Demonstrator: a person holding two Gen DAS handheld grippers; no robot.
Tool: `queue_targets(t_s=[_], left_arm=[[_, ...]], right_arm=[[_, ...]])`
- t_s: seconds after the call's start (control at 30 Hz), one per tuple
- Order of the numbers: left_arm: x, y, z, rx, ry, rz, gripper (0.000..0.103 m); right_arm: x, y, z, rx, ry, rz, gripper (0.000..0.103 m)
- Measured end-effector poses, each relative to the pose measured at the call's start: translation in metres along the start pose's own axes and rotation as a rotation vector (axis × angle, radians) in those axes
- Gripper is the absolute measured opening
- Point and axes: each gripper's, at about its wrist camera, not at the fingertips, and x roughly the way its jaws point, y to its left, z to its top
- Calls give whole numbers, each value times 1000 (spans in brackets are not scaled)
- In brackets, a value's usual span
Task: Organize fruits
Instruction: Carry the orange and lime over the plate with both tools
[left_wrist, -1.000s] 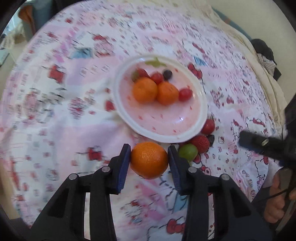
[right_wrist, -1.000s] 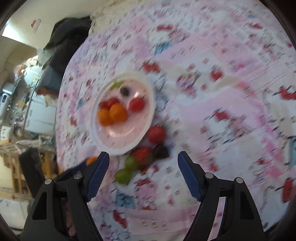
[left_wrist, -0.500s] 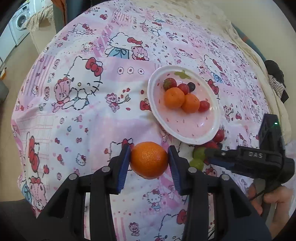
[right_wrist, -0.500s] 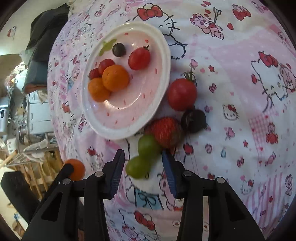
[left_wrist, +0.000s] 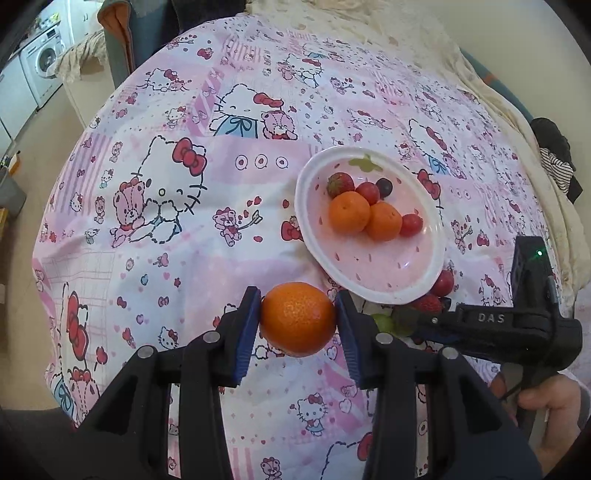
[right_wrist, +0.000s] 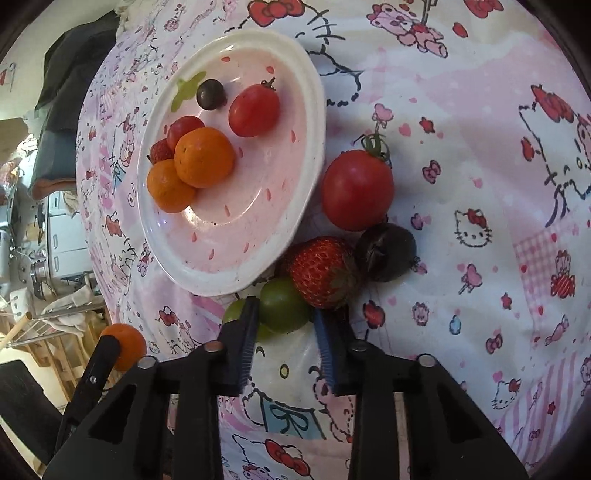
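We held mandarin (left_wrist: 297, 318) clamped in left gripper (left_wrist: 298, 325), lower centre, not yet on plate (left_wrist: 424, 284). Right gripper (right_wrist: 284, 325), narrowly parted, bracketed green grape (right_wrist: 283, 304); grip uncertain. Six fruits plated; tomato (right_wrist: 356, 190), strawberry (right_wrist: 321, 271), dark grape (right_wrist: 386, 253) remained on cloth.

Orange mandarin (left_wrist: 297, 318), pink cartoon-print cloth (left_wrist: 147, 229)

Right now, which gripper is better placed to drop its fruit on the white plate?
Left. The left gripper is shut on the round orange tangerine, lifted just short of the white plate's rim. The right gripper only straddles a green grape on the cloth.
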Motion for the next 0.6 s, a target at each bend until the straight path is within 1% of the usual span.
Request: queue_targets(t_s=[0.17,0.27,0.33,0.47,0.6], left_arm=[[-3,-2,0,9,-27,14,37],[-6,-2,-1,24,-49,24,37],[-9,-1,-1,35,-64,38,37],[-15,1,-1,43,-82,55,37],[-18,0,-2,54,-97,56,37]], right_arm=[[-8,0,-6,-28,-15,26,27],[-17,-1,-16,-38,-8,53,26],[-24,1,-23,-66,-17,53,26],[-42,0,-33,-107,-60,72,26],[-70,4,-39,-182,-146,74,26]])
